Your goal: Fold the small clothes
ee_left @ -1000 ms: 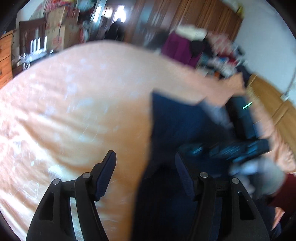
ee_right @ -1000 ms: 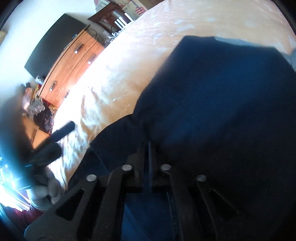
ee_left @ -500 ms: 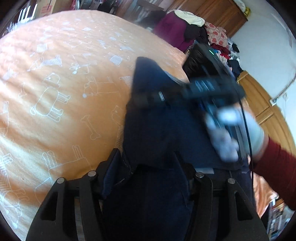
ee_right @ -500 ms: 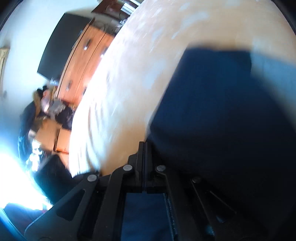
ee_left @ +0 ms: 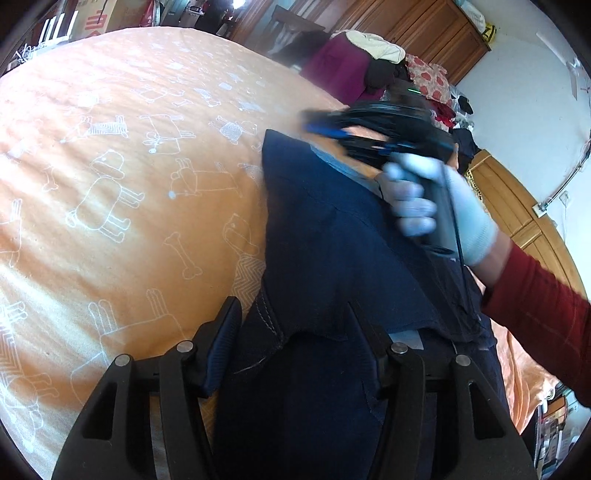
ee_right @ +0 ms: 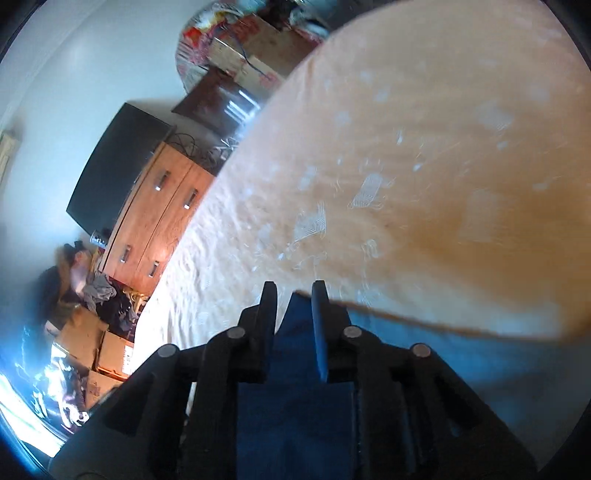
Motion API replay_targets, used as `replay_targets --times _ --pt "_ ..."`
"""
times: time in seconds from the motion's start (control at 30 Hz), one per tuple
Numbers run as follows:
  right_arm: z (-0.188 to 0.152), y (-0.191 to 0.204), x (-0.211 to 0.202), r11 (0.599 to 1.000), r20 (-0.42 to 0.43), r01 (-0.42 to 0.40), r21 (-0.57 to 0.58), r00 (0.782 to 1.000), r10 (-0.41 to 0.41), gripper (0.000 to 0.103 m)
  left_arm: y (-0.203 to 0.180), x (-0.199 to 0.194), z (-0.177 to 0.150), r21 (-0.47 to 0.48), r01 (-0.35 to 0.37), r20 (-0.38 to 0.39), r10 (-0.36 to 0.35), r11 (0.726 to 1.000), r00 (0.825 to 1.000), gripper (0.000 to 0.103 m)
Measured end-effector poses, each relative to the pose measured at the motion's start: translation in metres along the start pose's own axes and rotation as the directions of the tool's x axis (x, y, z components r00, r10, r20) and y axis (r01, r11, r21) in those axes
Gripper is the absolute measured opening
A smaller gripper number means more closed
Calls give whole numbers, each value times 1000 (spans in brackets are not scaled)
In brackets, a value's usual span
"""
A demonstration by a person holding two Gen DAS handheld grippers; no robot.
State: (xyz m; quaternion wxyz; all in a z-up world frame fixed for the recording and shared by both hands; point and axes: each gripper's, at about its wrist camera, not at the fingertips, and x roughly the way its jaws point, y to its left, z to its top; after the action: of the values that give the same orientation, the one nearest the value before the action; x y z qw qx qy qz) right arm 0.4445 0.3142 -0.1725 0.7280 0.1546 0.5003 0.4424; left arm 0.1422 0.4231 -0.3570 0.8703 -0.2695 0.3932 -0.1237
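Both my grippers gape over the navy garment (ee_left: 325,236): left gripper (ee_left: 291,325), right gripper (ee_right: 293,295); gloved hand (ee_left: 436,206) blocks upper right, dresser (ee_right: 155,214) left

Black tongs (ee_left: 291,328) with silver screws, white glove (ee_left: 443,206), red sleeve (ee_left: 535,314)

Red chars on cardboard box (ee_left: 90,22) — prob. unreadable.

Left hand-held gripper (ee_left: 291,325) spread wide, low — right hand-held gripper (ee_right: 293,295) parted, raised by a gloved hand (ee_left: 436,206).
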Motion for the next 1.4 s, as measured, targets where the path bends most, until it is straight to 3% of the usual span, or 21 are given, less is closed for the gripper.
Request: replay_targets --times 0.17,0.23,0.27,0.33,0.37,0.4,0.5,0.6,0.67,0.7,0.8,0.87,0.93,1.0,1.03,1.07,1.13,1.17,1.2,1.3,1.4 --pt "-65 7 -45 994 -53 80 -80 995 -84 21 3 -1 -1 -16 16 11 -16 1000 1000 61" --pt "-91 -10 -43 973 -109 205 -104 970 -216 20 5 -2 -1 -19 18 9 -18 1000 1000 61" --pt "-104 -24 -44 953 -120 278 -121 949 -292 3 5 -2 -1 -20 19 8 -18 1000 1000 61" --pt "-114 -32 -64 950 -65 307 -63 948 -311 0 5 -2 3 -25 21 3 -21 999 1000 61" --pt "-117 -26 -75 939 -28 340 -50 939 -342 4 6 -3 3 -30 25 2 -25 999 1000 61" --pt "-122 -13 -86 940 12 336 -50 942 -336 13 8 -6 4 -41 25 10 -25 999 1000 60" --pt "-147 38 -97 964 51 229 -135 973 -224 23 3 -33 13 -49 10 103 -5 999 995 62" --pt "-177 71 -84 976 16 140 -168 990 -139 27 -25 -59 21 54 -4 201 -7 999 980 67" --pt "-193 69 -70 972 -42 147 -183 987 -157 28 -41 -45 27 103 44 152 -59 994 987 70" --pt "-199 61 -66 971 -70 164 -175 982 -178 28 -48 -21 28 126 61 64 -69 990 996 70" --pt "-213 25 -91 973 -66 212 -93 973 -219 26 -40 26 18 123 -6 -110 20 992 994 59" --pt "-222 -8 -135 968 -36 252 -10 967 -252 28 -27 20 20 70 30 -104 -23 997 994 60" --pt "-237 -34 -175 945 -32 321 56 947 -319 29 -14 12 19 53 17 -101 -12 998 995 59" --pt "-260 -64 -225 932 -16 336 136 941 -337 14 -4 3 15 27 47 -107 -43 999 993 59" --pt "-268 -70 -243 920 -2 359 159 932 -364 14 -3 -2 14 29 44 -112 -41 999 993 58" --pt "-278 -78 -266 908 3 371 196 925 -379 5 -2 -7 12 31 39 -119 -35 999 992 58" --pt "-292 -77 -296 854 20 464 237 876 -481 30 -4 -20 6 34 13 -129 -8 999 992 59" --pt "-305 -69 -314 844 52 468 263 866 -497 40 -5 -27 3 39 -26 -129 31 999 991 61" --pt "-313 -63 -325 848 77 453 276 869 -490 40 -4 -40 -2 46 -76 -122 81 996 989 61" --pt "-349 -33 -352 838 137 455 302 849 -511 47 1 -81 -17 7 -110 -91 110 994 990 65" --pt "-378 1 -358 830 160 465 308 834 -527 47 13 -134 -34 -62 -117 -23 115 991 993 65"
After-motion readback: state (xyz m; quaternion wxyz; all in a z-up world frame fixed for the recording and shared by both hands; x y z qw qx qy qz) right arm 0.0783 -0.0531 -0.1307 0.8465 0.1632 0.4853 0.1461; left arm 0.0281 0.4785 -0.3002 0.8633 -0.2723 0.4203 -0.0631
